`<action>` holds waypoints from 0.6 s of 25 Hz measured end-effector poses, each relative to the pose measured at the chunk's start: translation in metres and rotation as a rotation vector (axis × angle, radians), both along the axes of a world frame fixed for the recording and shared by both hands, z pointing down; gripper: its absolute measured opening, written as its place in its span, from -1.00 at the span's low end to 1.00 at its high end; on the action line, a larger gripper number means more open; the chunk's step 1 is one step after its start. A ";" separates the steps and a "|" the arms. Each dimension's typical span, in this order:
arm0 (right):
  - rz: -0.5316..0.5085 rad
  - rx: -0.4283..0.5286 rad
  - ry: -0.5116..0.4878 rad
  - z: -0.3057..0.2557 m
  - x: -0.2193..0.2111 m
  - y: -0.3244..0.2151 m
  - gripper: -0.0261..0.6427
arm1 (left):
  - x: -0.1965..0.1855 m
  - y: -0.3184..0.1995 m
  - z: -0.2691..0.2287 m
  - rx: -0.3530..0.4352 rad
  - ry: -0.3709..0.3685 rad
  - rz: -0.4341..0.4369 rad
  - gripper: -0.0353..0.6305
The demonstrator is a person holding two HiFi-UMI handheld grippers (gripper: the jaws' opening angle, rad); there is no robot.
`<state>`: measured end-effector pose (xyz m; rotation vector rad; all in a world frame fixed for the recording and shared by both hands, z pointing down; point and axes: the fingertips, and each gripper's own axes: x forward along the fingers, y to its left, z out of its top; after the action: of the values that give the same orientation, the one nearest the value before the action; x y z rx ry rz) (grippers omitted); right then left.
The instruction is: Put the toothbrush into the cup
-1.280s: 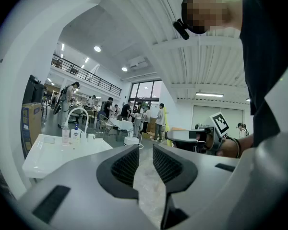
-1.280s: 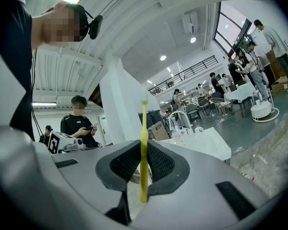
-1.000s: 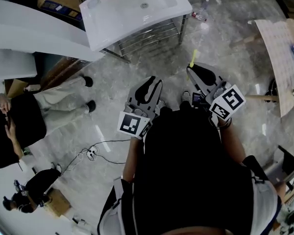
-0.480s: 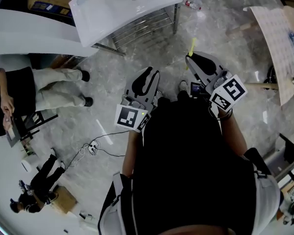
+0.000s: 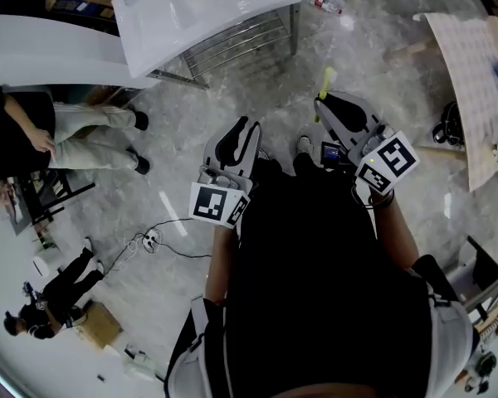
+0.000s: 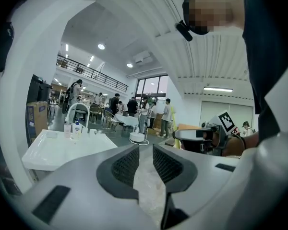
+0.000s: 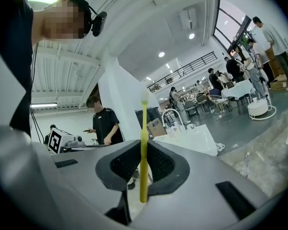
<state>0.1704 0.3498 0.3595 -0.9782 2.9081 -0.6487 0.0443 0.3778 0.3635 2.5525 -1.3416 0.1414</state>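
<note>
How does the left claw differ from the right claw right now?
The right claw is shut on a yellow toothbrush, which sticks out past its tips; the left claw holds nothing. The left claw's jaws stand a little apart; the right claw's press on the toothbrush. Both are grey with black ribbed pads.

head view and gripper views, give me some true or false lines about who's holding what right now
1. The right gripper is shut on a yellow toothbrush. True.
2. The left gripper is shut. False: its jaws stand apart, with nothing between them.
3. In the head view a white sink stands ahead of the person. True.
4. The toothbrush lies on the sink. False: it is clamped between the right gripper's jaws, and its head sticks out past them.
</note>
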 end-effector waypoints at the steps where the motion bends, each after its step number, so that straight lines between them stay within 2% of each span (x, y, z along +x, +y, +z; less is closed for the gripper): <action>1: -0.006 -0.007 -0.004 0.001 0.002 -0.001 -0.78 | 0.002 0.000 0.000 -0.004 -0.001 -0.007 -0.60; 6: -0.016 -0.025 -0.041 0.003 0.005 -0.010 -0.78 | 0.012 -0.006 0.004 -0.028 -0.013 -0.004 -0.60; 10: -0.031 -0.029 -0.029 0.006 -0.007 -0.021 -0.78 | 0.007 -0.018 0.007 -0.033 0.002 0.002 -0.61; 13: -0.052 -0.031 -0.016 0.005 -0.024 -0.031 -0.78 | 0.007 -0.028 0.011 -0.034 0.031 0.098 -0.63; 15: -0.054 -0.020 -0.001 0.000 -0.033 -0.041 -0.78 | 0.008 -0.039 0.015 -0.023 0.023 0.159 -0.63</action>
<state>0.1378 0.3087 0.3597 -0.9030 2.9421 -0.6822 0.0519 0.3383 0.3781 2.6315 -1.1224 0.1557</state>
